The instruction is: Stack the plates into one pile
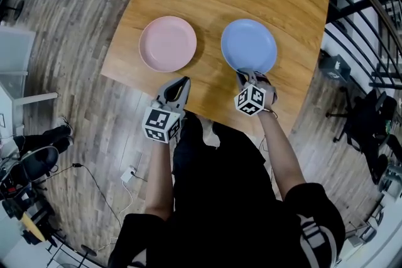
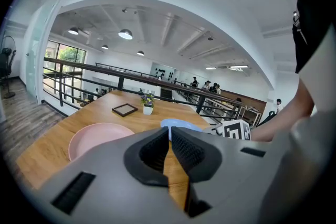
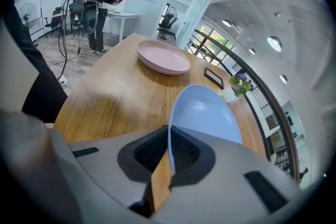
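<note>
The right tool (image 1: 247, 76) is closed on the near rim of the blue plate (image 1: 249, 46). This plate is to the right of the pink plate (image 1: 167, 43), not touching it. The left tool (image 1: 181, 82) is closed and holds nothing, just in front of the pink plate, which lies on the table (image 1: 282, 3).

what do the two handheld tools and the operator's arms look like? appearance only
The left tool and right tool have light grey moulded bodies with black ribbed pads. Each carries a white cube printed with black square markers. The person wears a black short-sleeved top, white print on the right sleeve.
</note>
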Demonstrator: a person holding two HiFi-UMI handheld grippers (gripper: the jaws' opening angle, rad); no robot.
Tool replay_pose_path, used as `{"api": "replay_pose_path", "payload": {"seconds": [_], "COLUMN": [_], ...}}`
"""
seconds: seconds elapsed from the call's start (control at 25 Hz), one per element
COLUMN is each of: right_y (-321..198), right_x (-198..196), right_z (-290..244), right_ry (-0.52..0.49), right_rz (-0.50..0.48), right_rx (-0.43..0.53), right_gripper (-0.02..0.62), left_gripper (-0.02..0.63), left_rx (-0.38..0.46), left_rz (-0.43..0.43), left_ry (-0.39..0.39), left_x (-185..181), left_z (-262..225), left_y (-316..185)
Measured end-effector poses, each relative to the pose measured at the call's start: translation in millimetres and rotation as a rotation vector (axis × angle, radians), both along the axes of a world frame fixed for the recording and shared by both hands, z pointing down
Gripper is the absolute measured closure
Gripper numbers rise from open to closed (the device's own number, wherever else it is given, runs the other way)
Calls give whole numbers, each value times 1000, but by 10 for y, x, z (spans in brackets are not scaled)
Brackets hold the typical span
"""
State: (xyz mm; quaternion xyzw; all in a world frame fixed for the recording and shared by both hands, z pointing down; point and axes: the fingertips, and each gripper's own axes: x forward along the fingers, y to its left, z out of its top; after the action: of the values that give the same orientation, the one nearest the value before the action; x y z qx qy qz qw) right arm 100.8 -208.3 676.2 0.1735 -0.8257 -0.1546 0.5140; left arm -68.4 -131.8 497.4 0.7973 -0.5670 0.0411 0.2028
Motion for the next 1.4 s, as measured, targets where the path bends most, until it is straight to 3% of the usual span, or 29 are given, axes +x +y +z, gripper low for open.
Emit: {"api": "replay_pose_path", "payload": {"seconds": [0.88,1.4], "right_y": [160,411], "right_x": [-911,-1613], "right_z": [-179,-74], "right_ry": [11,41], "right_rz": [-38,-150], "right_rx": [69,82], "right_gripper": [574,572], "left_gripper": [572,572], "left_rx": [25,28], "left_rz": [-12,-28], "left_ry": [-3,-23], "left_x": [-899,-1447], "left_z": [-103,-112], "left_y": [220,342]}}
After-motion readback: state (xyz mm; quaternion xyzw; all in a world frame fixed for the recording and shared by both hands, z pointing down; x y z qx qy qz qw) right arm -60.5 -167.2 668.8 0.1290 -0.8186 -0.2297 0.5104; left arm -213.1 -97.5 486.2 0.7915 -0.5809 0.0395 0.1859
